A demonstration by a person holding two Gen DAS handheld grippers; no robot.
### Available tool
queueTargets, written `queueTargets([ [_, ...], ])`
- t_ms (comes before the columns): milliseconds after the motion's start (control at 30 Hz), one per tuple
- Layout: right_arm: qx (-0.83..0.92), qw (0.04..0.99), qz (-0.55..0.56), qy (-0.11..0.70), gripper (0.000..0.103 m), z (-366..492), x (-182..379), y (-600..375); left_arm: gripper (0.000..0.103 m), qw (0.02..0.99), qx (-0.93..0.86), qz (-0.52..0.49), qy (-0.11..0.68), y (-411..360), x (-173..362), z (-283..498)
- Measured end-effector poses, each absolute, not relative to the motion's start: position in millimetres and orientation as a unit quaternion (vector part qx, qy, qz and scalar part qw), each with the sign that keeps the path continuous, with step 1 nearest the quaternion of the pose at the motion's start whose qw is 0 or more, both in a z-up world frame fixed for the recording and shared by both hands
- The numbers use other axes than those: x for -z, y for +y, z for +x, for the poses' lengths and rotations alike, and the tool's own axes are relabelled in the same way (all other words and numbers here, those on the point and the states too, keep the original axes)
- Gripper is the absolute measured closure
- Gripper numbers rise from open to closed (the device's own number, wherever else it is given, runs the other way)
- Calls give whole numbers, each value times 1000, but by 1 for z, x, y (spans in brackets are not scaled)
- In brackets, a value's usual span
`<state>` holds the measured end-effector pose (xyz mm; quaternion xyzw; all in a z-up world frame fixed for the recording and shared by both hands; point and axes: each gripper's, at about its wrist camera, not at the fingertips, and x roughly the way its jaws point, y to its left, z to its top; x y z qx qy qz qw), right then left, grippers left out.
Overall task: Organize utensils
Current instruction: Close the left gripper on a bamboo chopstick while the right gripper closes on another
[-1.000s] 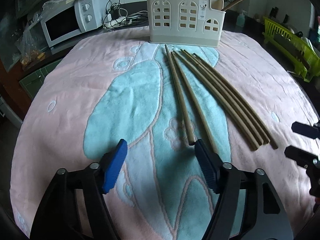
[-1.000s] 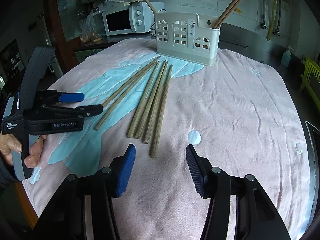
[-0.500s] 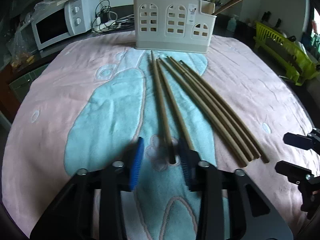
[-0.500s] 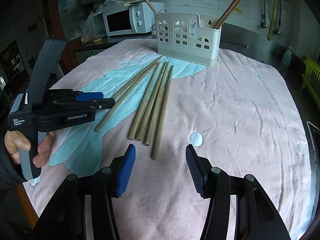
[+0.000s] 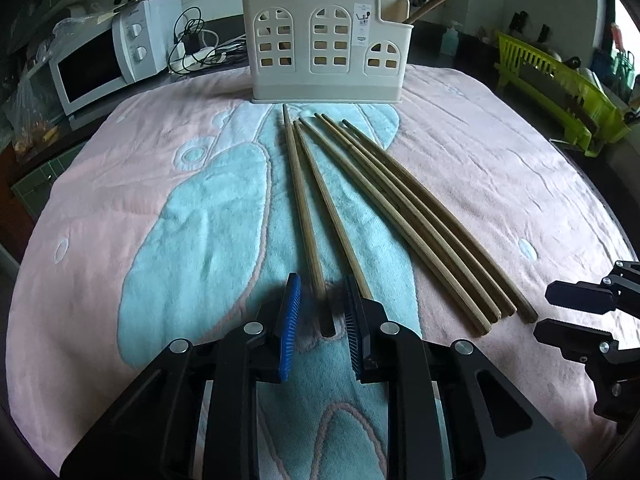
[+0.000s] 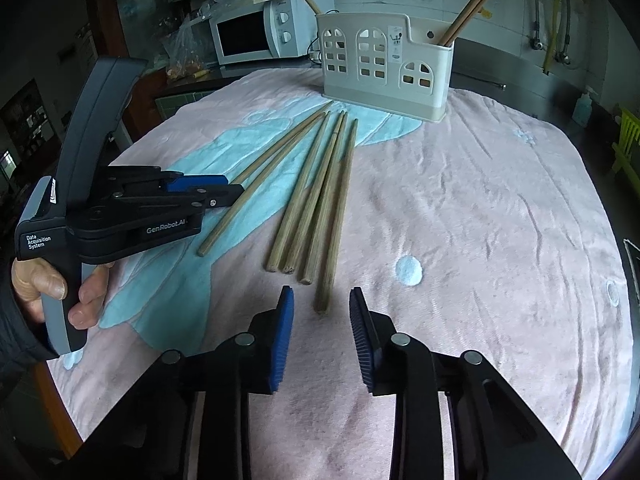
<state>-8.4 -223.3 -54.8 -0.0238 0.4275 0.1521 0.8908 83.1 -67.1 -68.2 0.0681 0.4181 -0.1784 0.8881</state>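
Several long wooden chopsticks (image 5: 400, 204) lie fanned out on a pink and blue towel (image 5: 160, 208), tips toward a cream utensil holder (image 5: 326, 62) at the far edge. My left gripper (image 5: 320, 312) is partly closed, its jaws straddling the near end of the leftmost chopstick (image 5: 304, 216) without clamping it. It also shows in the right wrist view (image 6: 216, 192). My right gripper (image 6: 321, 312) is open, with the near end of the rightmost chopstick (image 6: 336, 216) just in front of its jaws. The holder (image 6: 386, 64) has chopsticks standing in it.
A white microwave (image 5: 108, 64) stands beyond the towel at the back left, with cables beside it. A green dish rack (image 5: 560, 88) stands off the right side. The towel (image 6: 500, 220) lies bare to the right of the chopsticks.
My left gripper moved forward onto the leftmost chopstick's end and narrowed its jaws around it. My right gripper moved forward and narrowed slightly toward the rightmost chopstick.
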Motion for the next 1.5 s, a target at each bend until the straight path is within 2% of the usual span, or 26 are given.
queueTargets([
  [400, -135, 887, -41, 439, 95, 2, 65, -218, 82, 887, 183, 60, 420, -64, 68, 84],
  [933, -120, 894, -38, 431, 96, 12, 62, -219, 80, 887, 180, 43, 424, -62, 69, 85],
  [1300, -115, 927, -16, 356, 96, 6, 2, -234, 82, 886, 183, 43, 424, -62, 69, 86],
  [1467, -120, 938, -10, 324, 96, 12, -23, -233, 95, 887, 179, 37, 425, -58, 68, 89],
  [1500, -122, 939, -8, 321, 96, 13, -26, -233, 95, 887, 178, 33, 425, -56, 68, 90],
])
